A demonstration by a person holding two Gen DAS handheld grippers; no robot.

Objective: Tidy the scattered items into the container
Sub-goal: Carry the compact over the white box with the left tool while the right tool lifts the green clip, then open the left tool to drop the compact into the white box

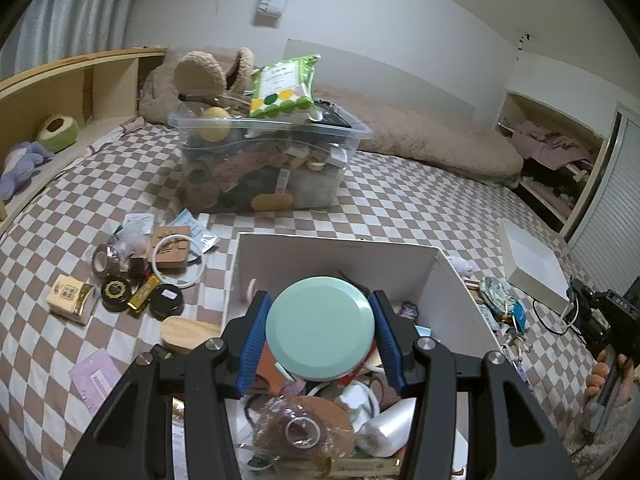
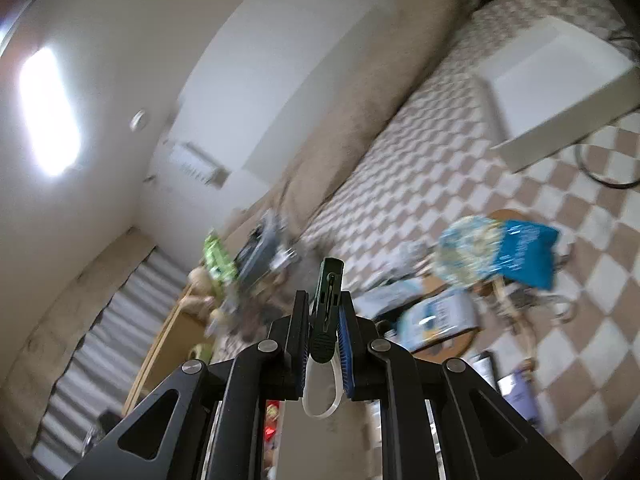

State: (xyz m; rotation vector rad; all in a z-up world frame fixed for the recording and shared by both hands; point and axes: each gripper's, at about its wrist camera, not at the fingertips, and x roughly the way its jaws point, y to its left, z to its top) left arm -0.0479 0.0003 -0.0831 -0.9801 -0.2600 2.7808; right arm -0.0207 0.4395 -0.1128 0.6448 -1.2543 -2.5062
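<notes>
1. Grippers first, since they're closest: left gripper (image 1: 320, 332) is clamped on a mint-green round lid (image 1: 320, 326), blue pads pressing its two sides, lid face tilted up at the camera
2. Right gripper (image 2: 324, 320) is pinched on a slim dark green clip-like thing (image 2: 328, 300) with a white loop hanging off its back end; its long axis runs straight out along the fingers. View is rolled and blurry, so can't tell exactly what it is
3. White box (image 1: 460, 280) sits directly under and just ahead of the left gripper, already stuffed with bits. So the lid only needs to go down. Left hand is clearly the nearer one; the right shows up at the far right edge of the left view, off beyond the box
4. Left of the box: loose pile on the checkered bedcover (image 1: 400, 208), black tins (image 1: 166, 300), tape roll (image 1: 105, 258), yellow packet (image 1: 70, 298), all not yet tidied
5. Further back, clear plastic bin (image 1: 264, 160), heaped full, green snack bag (image 1: 285, 86) on top
</notes>
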